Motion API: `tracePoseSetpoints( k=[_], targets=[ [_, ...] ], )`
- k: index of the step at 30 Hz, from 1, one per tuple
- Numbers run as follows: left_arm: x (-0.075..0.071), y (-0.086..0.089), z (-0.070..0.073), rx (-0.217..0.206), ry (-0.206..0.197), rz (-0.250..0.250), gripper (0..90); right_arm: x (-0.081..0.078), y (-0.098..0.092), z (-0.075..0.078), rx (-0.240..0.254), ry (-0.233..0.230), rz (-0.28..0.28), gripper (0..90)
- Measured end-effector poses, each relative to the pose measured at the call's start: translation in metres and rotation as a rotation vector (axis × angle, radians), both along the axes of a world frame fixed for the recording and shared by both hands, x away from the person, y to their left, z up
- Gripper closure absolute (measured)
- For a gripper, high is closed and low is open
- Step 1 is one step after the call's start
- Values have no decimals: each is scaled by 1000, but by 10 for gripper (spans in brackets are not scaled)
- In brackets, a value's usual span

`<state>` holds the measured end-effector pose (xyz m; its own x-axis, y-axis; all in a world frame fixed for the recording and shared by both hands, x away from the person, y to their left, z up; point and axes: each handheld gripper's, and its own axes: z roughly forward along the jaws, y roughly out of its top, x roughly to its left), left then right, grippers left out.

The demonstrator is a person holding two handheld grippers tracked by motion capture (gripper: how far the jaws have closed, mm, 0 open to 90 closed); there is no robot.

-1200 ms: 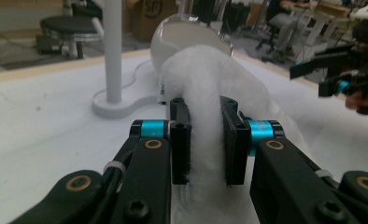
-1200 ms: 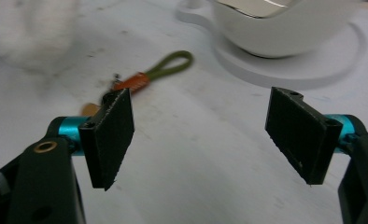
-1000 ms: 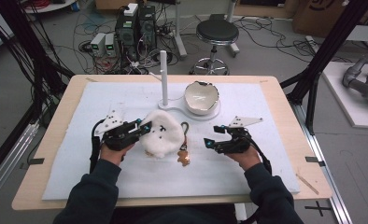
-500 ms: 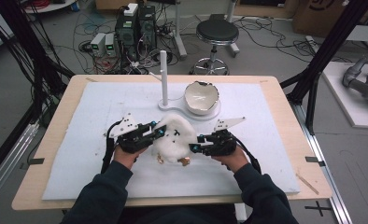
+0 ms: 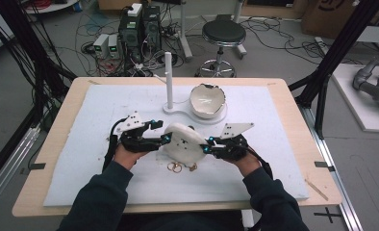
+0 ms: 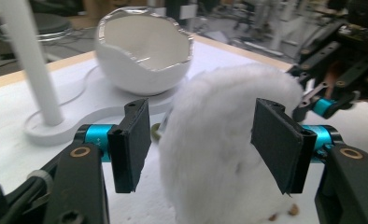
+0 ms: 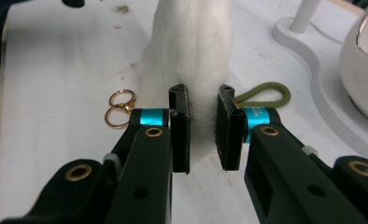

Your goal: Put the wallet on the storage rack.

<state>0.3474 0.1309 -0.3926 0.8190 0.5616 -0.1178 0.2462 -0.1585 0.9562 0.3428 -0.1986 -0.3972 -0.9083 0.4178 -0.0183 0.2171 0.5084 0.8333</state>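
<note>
A white furry pompom (image 5: pixel 185 142) stands on the white mat between both hands, with gold rings (image 5: pixel 174 167) lying at its near side. My left gripper (image 5: pixel 164 137) is at its left; its jaws have just been opening and stand apart with the fur (image 6: pixel 210 140) between them. My right gripper (image 5: pixel 208 146) comes in from the right; its jaws have just been closing and now pinch a narrow part of the fur (image 7: pixel 191 42). An olive cord loop (image 7: pixel 266 93) and the gold rings (image 7: pixel 119 107) lie beside the right gripper (image 7: pixel 201 126).
Behind the pompom stands a white egg-shaped bowl (image 5: pixel 207 101) on a white base (image 5: pixel 178 109) with an upright post (image 5: pixel 168 79). The bowl (image 6: pixel 142 56) is close beyond the left jaws. A stool and cables fill the floor beyond the table.
The right gripper moved in from the right and shut on the pompom. The left gripper, shut on it before, has opened. The pompom now sits a little further right.
</note>
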Motion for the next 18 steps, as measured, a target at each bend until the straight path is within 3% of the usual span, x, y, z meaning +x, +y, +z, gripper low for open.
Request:
tracePoseSetpoints(
  k=[1, 3, 4, 5, 7, 9, 11, 15, 18],
  targets=[
    [0, 0, 0, -3, 5, -18, 365, -1, 1, 1, -5, -9, 10, 788],
    [1, -2, 0, 28, 29, -39, 354, -4, 3, 4, -13, -36, 33, 788],
    [2, -5, -3, 50, 56, -73, 356, -4, 3, 5, -15, -45, 43, 787],
    [2, -6, -4, 61, 63, -90, 434, -6, 4, 7, 2, -58, 62, 787],
    [0, -7, -5, 95, 37, -96, 589, -7, 4, 8, 8, -64, 70, 787],
    [-1, -3, -2, 67, 21, -108, 705, -6, 2, 9, 22, -52, 53, 776],
    [-3, -2, 0, 46, -7, -111, 735, -4, -2, 10, 69, -31, 38, 745],
    [-5, 2, 5, -39, -50, -130, 750, 1, -5, 9, 148, 30, -3, 491],
    [-7, 4, 7, -73, -73, -141, 751, 3, -8, 5, 200, 59, -18, 414]
  ],
)
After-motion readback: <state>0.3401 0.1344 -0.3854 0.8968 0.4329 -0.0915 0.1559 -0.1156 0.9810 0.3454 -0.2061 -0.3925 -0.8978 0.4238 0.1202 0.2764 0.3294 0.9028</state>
